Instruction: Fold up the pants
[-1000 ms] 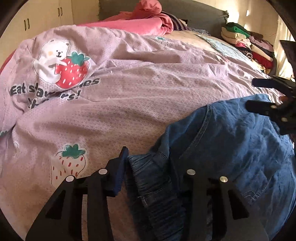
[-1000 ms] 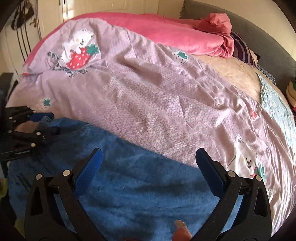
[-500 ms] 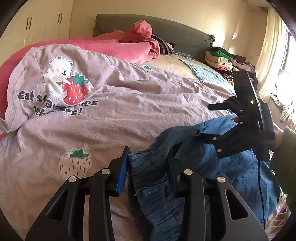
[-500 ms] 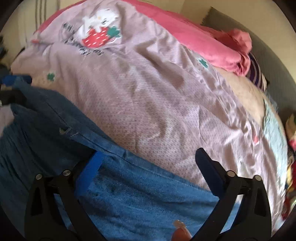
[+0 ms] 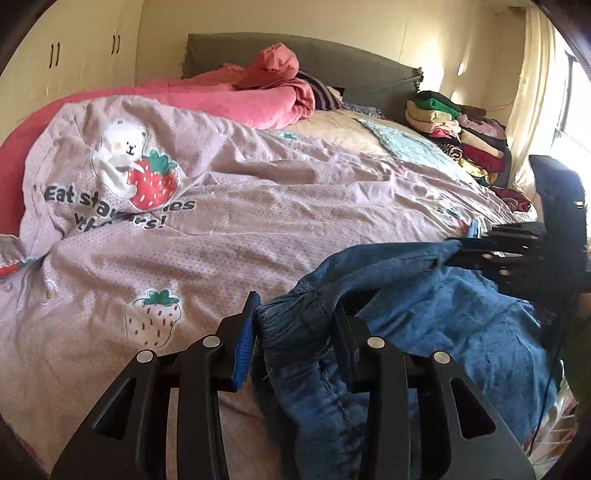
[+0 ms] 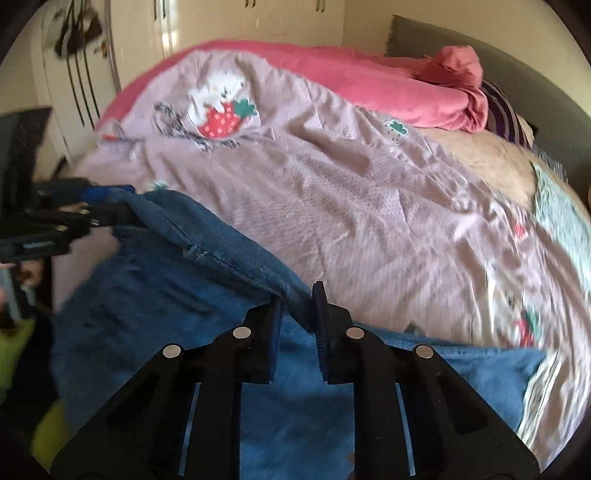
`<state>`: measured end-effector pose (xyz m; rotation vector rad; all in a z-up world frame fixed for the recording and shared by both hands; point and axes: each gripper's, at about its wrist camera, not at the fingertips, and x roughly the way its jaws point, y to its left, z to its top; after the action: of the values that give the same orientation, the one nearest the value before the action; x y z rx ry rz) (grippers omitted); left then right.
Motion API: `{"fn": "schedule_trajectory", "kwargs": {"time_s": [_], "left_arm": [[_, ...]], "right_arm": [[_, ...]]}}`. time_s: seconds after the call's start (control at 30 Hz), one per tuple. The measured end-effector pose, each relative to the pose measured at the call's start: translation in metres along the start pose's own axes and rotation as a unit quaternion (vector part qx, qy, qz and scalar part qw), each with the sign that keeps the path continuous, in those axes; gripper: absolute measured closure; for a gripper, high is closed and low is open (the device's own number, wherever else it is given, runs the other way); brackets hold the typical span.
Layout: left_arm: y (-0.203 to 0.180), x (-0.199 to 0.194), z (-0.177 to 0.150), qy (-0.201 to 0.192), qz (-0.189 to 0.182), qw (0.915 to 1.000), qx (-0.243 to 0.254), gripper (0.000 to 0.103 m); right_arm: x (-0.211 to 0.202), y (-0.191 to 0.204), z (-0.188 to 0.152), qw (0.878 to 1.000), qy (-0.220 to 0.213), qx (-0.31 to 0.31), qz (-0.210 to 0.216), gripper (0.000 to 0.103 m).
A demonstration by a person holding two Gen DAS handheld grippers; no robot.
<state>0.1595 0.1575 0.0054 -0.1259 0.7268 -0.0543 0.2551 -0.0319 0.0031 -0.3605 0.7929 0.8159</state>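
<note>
Blue denim pants [image 5: 443, 325] hang between my two grippers above the lilac strawberry-print duvet [image 5: 258, 206]. My left gripper [image 5: 295, 332] is shut on the gathered waistband at one end. My right gripper [image 6: 297, 314] is shut on the top edge of the pants [image 6: 207, 325] at the other end. In the left wrist view the right gripper [image 5: 461, 245] shows at the right, pinching the denim. In the right wrist view the left gripper [image 6: 107, 206] shows at the far left, holding the other corner. The edge between them runs taut and the rest drapes down.
A pink blanket [image 5: 258, 99] and a striped pillow lie by the grey headboard [image 5: 351, 70]. A stack of folded clothes [image 5: 454, 129] stands at the far right of the bed. White wardrobes [image 6: 184, 22] stand behind the bed.
My right gripper has closed on the pants' top edge and lifted it. Both grippers have risen, raising the pants off the duvet and pulling the edge taut.
</note>
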Motion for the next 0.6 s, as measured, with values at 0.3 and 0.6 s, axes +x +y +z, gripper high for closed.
{"fn": "schedule_trajectory", "kwargs": {"time_s": [0.3, 0.6], "left_arm": [[-0.026, -0.051, -0.029, -0.024, -0.003, 0.9993, 0.027, 0.067], [-0.03, -0.084, -0.068, -0.005, 0.006, 0.9994, 0.033, 0.065]], "right_arm": [[-0.064, 0.036, -0.05, 0.998, -0.029, 0.034, 0.045, 0.095], [-0.094, 0.093, -0.11, 0.995, -0.021, 0.025, 0.089, 0.096]]}}
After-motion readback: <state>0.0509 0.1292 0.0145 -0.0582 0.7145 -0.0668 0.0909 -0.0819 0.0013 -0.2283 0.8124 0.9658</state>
